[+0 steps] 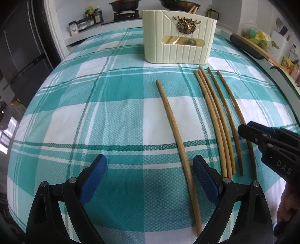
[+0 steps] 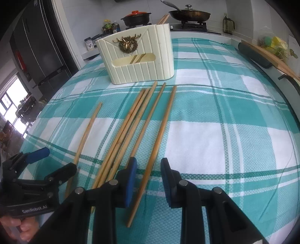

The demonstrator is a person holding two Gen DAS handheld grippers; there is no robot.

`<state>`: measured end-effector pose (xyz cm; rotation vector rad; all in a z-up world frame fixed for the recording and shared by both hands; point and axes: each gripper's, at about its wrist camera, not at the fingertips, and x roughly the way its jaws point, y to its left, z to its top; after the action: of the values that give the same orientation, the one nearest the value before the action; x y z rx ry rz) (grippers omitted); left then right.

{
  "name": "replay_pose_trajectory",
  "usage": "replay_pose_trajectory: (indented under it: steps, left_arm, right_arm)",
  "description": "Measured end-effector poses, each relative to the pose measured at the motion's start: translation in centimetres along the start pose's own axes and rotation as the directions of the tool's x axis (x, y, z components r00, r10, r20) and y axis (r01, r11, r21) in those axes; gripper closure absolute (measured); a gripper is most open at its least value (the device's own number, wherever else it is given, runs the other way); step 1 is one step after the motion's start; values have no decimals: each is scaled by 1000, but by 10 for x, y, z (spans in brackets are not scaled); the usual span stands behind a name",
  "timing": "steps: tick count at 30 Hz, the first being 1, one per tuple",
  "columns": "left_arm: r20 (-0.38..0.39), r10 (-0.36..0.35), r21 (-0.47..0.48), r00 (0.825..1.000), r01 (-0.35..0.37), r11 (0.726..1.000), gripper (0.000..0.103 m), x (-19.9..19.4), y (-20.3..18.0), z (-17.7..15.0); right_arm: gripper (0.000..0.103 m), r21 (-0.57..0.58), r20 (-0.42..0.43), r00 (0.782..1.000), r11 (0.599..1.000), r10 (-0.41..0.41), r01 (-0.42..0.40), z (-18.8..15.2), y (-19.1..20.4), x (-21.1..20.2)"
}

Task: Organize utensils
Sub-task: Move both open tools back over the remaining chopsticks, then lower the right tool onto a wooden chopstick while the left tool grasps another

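Several wooden chopsticks lie on a teal-and-white checked cloth (image 1: 112, 116). One lone chopstick (image 1: 176, 138) lies apart to the left of the group (image 1: 217, 120). A cream ribbed utensil holder (image 1: 178, 35) with a gold deer badge stands behind them, with chopstick ends sticking out of it (image 2: 163, 18). My left gripper (image 1: 150, 178) is open, and the lone chopstick runs between its pads, close to the right one. My right gripper (image 2: 149, 174) is open around the rightmost chopstick (image 2: 159, 138) of the group. The holder also shows in the right wrist view (image 2: 138, 56).
A counter behind the table holds a stove with a black pot (image 2: 136, 17) and a frying pan (image 2: 189, 15), plus bottles (image 2: 110, 26). A dark fridge (image 2: 39, 48) stands at the left. A cutting board (image 2: 270, 56) and a bag of items (image 2: 271, 45) sit at the right edge.
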<state>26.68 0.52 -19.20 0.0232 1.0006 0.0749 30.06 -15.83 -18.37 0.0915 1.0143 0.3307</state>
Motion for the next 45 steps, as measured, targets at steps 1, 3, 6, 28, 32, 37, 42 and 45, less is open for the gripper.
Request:
replay_pose_trajectory:
  steps: [1,3,6,28,32,37,42,45]
  left_arm:
    - [-2,12,3,1000,-12,1000,9,2,0,-1]
    - [0,13,-9,1000,-13,1000,9,2,4,-2]
    - [-13,11,-37,1000,-12,999,9,4,12,-1]
    - [-13,-46,-42,999,45,998,9,4,51,-8]
    - [-10,-30,-14,999,30,999,9,5,47,-10]
    - [-11,-22,-17,1000,22,1000,5,6,48,-10]
    - [-27,-16,-22,1000,15,1000,3,7,49,-9]
    - [-25,-12,-28,1000,11,1000,1,8,49,-9]
  right_arm:
    - [76,-10,11,1000,1000,-9,9,0,2,1]
    - [85,-36,12,999,998,-49,49,1,7,3]
    - [94,-21,16,996,996,-85,86,1,4,3]
    - [55,146,25,983,973,-184,178,-36,-68,-45]
    - [55,111,23,983,977,-183,179,-39,-64,-44]
    - [54,80,30,978,976,-207,204,-43,-60,-43]
    - [52,39,49,972,973,-228,226,-48,-54,-42]
    - [50,39,48,972,973,-229,227,-47,-54,-41]
